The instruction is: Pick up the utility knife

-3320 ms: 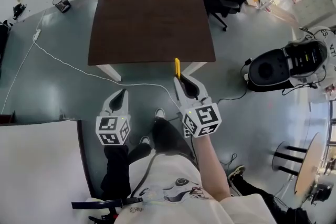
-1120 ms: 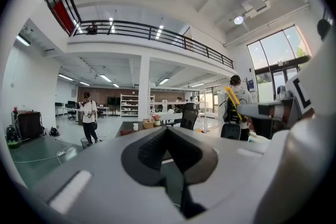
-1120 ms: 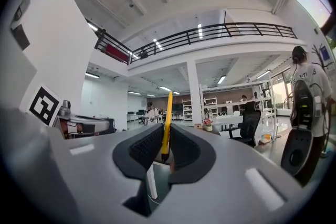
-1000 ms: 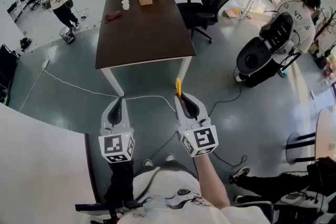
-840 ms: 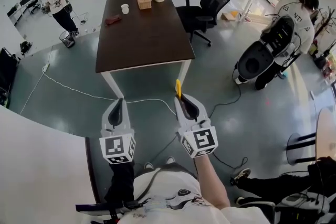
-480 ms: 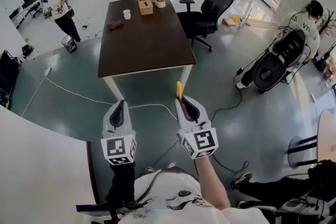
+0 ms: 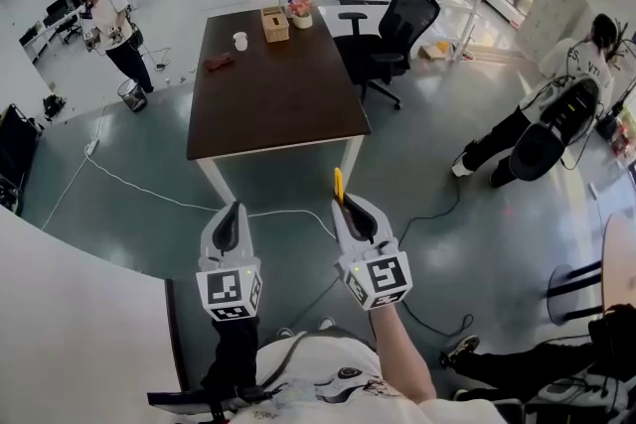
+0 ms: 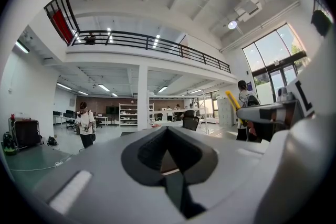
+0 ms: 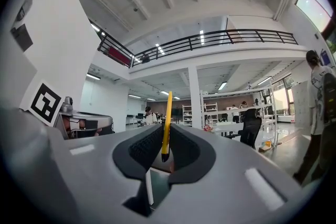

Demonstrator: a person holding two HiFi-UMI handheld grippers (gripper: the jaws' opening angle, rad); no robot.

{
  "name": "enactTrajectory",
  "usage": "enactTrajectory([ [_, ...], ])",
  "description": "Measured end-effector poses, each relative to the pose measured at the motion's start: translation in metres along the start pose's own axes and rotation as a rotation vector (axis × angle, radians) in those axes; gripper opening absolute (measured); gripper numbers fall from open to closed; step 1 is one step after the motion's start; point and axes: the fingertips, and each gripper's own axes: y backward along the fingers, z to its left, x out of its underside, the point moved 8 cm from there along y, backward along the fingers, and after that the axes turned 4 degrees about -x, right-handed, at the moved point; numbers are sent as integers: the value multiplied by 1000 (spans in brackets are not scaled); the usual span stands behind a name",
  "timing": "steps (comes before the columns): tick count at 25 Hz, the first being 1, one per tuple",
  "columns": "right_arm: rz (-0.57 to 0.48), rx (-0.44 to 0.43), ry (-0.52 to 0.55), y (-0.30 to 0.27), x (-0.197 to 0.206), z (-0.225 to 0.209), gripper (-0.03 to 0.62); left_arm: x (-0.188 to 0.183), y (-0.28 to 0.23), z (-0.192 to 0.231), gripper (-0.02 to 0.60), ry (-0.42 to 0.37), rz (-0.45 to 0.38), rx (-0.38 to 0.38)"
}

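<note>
Between the pads of my right gripper [image 7: 348, 206] sits the utility knife [image 9: 166, 122]. The jaws are clamped onto it, one pad on each flat side. From the right gripper view its thin yellow body stands almost upright, with the dark lower end down in the throat of the jaws. From the head view the yellow tip pokes out past the jaw tips toward 12 o'clock.

At 9 o'clock from it I hold the left gripper [image 7: 232, 211] level with the right one and a little apart from it. Its jaws are brought together, tip against tip. Both marker cubes face up at me.

Under both grippers lies grey-green floor [image 7: 427, 164], and a white cable [image 7: 149, 190] runs across it from 10 o'clock to a spot just beyond the jaw tips.

Farther out at 12 o'clock stands a dark brown table [image 7: 283, 84], well apart from the knife. At its far end are a white cup [image 7: 239, 41], a wooden tissue box [image 7: 273, 23], a small flower pot [image 7: 300, 13] and a reddish object [image 7: 219, 62] that I cannot identify.

A black office chair [image 7: 396, 20] stands at the table's 1 o'clock side. At 11 o'clock a person [image 7: 107, 27] stands near a wire bin [image 7: 132, 95]. At 2 o'clock another person [image 7: 586, 65] bends over. A white surface [image 7: 79, 323] fills 8 o'clock.
</note>
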Motion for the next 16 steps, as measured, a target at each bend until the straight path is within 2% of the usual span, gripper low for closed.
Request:
enactTrajectory([
  [16, 11, -8, 22, -7, 3, -2, 44, 7, -12, -2, -2, 17, 18, 14],
])
